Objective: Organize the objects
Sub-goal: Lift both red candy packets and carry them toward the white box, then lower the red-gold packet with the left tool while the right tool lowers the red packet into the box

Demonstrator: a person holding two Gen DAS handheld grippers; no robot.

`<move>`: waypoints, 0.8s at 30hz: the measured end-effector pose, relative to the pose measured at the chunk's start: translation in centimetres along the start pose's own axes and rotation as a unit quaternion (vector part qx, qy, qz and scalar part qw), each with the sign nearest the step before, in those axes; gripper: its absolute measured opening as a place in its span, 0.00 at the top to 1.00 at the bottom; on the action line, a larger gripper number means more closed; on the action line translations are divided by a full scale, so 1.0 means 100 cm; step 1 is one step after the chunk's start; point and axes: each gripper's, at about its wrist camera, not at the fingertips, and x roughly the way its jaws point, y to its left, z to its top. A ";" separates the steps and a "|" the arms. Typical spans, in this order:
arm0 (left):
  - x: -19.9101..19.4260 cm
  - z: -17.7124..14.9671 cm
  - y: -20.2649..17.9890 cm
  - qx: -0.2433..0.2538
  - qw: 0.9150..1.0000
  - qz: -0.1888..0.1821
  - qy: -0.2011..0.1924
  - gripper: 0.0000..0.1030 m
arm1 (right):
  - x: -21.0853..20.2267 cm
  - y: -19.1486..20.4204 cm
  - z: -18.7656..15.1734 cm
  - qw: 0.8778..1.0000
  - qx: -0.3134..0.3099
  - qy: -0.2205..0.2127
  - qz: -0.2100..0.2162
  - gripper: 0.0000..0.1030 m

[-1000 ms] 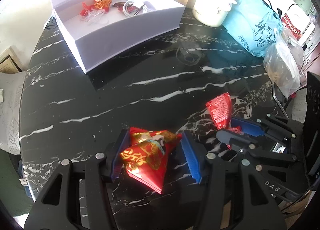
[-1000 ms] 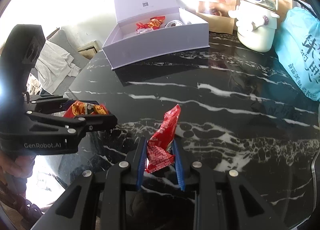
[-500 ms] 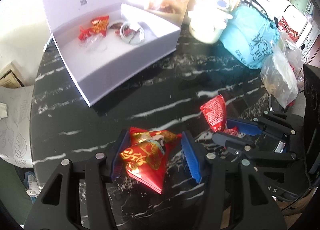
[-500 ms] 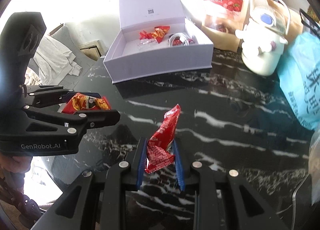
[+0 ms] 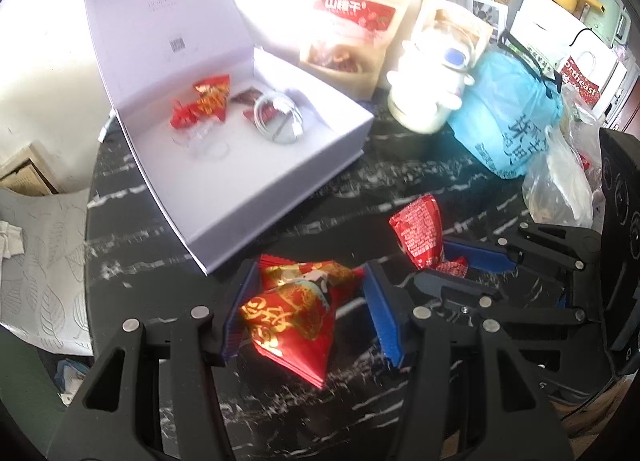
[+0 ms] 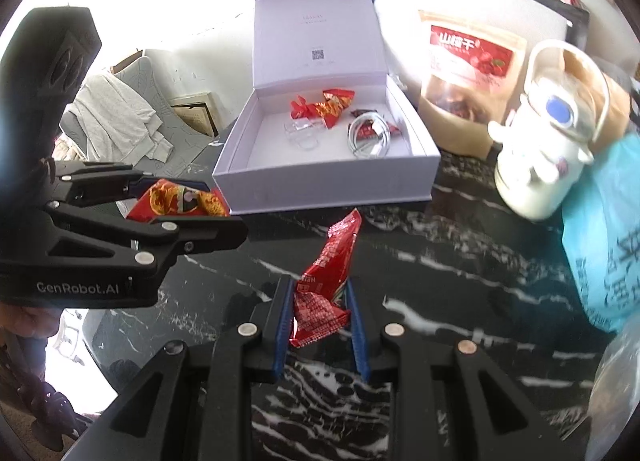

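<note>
My left gripper (image 5: 306, 311) is shut on a red and gold snack packet (image 5: 298, 309), held above the black marble table (image 5: 132, 261). To its right, my right gripper (image 5: 454, 261) is shut on a narrow red snack packet (image 5: 420, 231). In the right wrist view that red packet (image 6: 324, 289) stands up between the blue pads of my right gripper (image 6: 318, 321), and the left gripper (image 6: 192, 205) holds the gold-printed packet (image 6: 176, 203) at the left. The open white box (image 6: 320, 177) lies just ahead, holding red packets (image 6: 324, 105), a coiled white cable (image 6: 370, 135) and clear plastic pieces.
Behind the white box (image 5: 256, 165) stand a brown snack pouch (image 5: 348, 45), a white lidded pot (image 5: 432, 89), a blue bag (image 5: 512, 117) and a clear plastic bag (image 5: 560, 185). A chair with grey cloth (image 6: 120, 121) sits off the table's left edge.
Both grippers have moved forward over the table toward the white box, each still holding its packet. The box now sits much closer and its inside shows more fully.
</note>
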 end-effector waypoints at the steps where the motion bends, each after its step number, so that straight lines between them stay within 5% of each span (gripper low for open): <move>1: -0.001 0.003 0.001 0.000 1.000 0.001 -0.003 0.49 | 0.000 -0.001 0.004 1.000 -0.002 -0.001 0.001 0.75; 24: 0.035 0.072 0.048 -0.002 1.000 0.017 -0.006 0.49 | 0.053 -0.020 0.094 0.999 -0.043 -0.006 0.013 0.75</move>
